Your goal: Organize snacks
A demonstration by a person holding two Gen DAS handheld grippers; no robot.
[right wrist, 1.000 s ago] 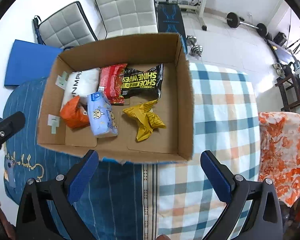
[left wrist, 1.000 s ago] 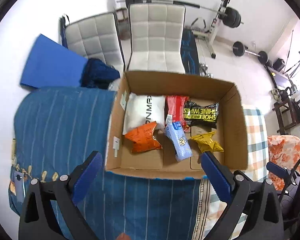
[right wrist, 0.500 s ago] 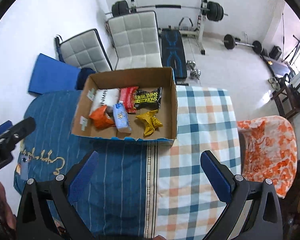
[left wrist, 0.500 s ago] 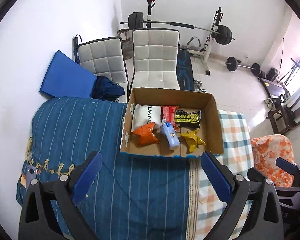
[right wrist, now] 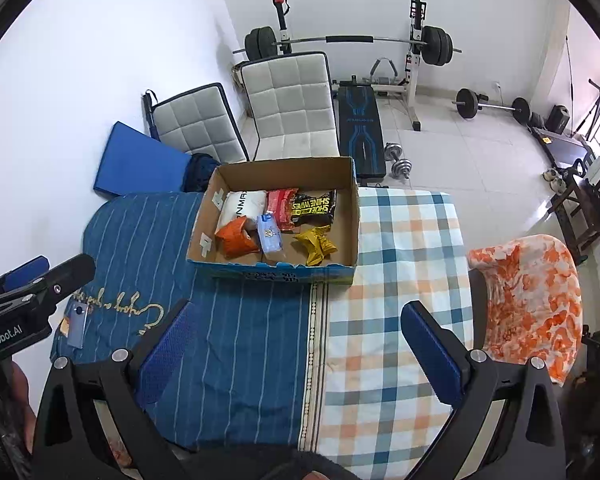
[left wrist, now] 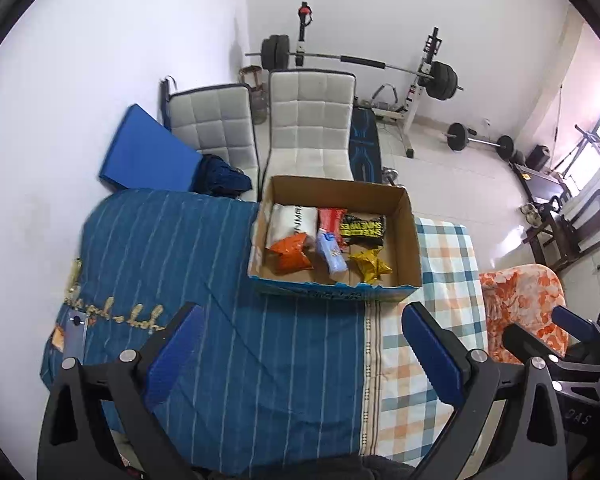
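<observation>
A cardboard box (left wrist: 414, 240) (right wrist: 354, 216) stands on the cloth-covered table. Inside it lie a white packet (left wrist: 290, 220) (right wrist: 242, 208), a red packet (left wrist: 330, 220), a black-and-yellow packet (left wrist: 362, 228) (right wrist: 314, 206), an orange packet (left wrist: 290, 256) (right wrist: 236, 238), a pale blue packet (left wrist: 332, 254) (right wrist: 270, 236) and a yellow packet (left wrist: 368, 266) (right wrist: 316, 244). My left gripper (left wrist: 304, 348) is open and empty, high above the table's near side. My right gripper (right wrist: 296, 344) is likewise open and empty, well back from the box.
A blue striped cloth (left wrist: 172, 248) and a checked cloth (right wrist: 404, 280) cover the table. A phone (right wrist: 76, 326) lies at the left edge. Two white chairs (left wrist: 308, 128) stand behind, an orange-patterned chair (right wrist: 528, 300) to the right, gym weights (right wrist: 488, 106) on the floor.
Both grippers have pulled back and risen away from the box, so it looks much smaller now. Both stay open; the packets in the box have not moved.
</observation>
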